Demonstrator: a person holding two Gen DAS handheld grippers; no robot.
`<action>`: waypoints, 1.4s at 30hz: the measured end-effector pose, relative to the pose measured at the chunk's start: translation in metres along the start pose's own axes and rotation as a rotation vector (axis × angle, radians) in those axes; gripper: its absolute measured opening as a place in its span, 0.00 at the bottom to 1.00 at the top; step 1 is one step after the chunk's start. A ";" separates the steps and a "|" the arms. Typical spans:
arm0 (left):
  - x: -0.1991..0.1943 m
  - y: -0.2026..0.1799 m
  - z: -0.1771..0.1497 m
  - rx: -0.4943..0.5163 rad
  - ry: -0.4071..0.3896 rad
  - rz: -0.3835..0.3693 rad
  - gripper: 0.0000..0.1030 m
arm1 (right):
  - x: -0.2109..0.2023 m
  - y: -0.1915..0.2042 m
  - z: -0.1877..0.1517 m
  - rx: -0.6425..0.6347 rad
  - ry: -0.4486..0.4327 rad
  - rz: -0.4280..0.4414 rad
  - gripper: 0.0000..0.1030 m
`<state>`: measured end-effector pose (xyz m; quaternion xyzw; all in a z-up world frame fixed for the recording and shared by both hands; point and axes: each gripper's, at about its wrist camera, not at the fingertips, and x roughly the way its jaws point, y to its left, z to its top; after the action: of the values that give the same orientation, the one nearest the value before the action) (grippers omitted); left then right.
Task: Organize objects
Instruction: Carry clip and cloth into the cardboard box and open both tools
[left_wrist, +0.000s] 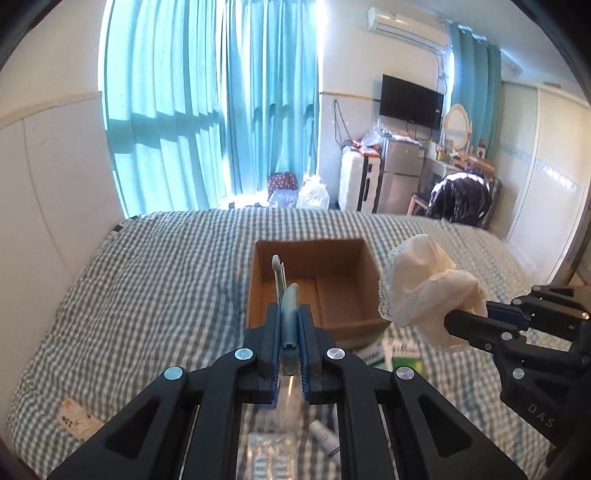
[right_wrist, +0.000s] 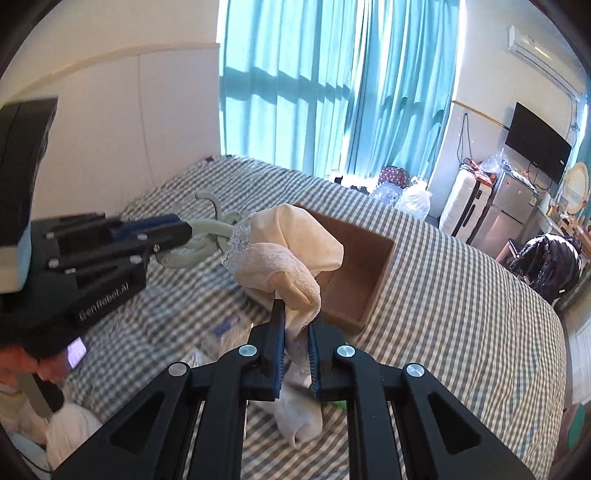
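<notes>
An open cardboard box (left_wrist: 336, 295) stands on the checked bed; it also shows in the right wrist view (right_wrist: 365, 258). My left gripper (left_wrist: 289, 314) is shut on a pale green hair claw clip (left_wrist: 286, 295), held above the box's near left edge; the clip shows in the right wrist view (right_wrist: 207, 240). My right gripper (right_wrist: 297, 325) is shut on a cream lace-trimmed cloth (right_wrist: 288, 254), held in the air just right of the box; the cloth shows in the left wrist view (left_wrist: 424, 291).
Small items lie on the checked bedspread (left_wrist: 147, 277) near me: a green-and-white packet (left_wrist: 388, 354), a blister pack (left_wrist: 273, 454), a small tube (left_wrist: 325, 439). A card (left_wrist: 75, 419) lies at the left. A wall stands left; curtains, suitcase and fridge beyond the bed.
</notes>
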<state>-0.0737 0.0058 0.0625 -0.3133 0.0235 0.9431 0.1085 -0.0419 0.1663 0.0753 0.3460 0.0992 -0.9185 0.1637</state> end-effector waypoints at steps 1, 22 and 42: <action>0.004 0.003 0.005 -0.019 -0.003 -0.012 0.08 | 0.002 -0.004 0.006 0.008 -0.001 0.001 0.10; 0.174 0.013 0.033 -0.075 0.119 0.019 0.08 | 0.175 -0.081 0.029 0.113 0.143 0.025 0.10; 0.111 0.025 0.009 -0.036 0.072 0.048 0.87 | 0.107 -0.077 0.030 0.231 0.017 -0.082 0.84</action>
<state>-0.1711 0.0039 0.0026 -0.3485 0.0181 0.9338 0.0795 -0.1637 0.2039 0.0317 0.3658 0.0082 -0.9268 0.0845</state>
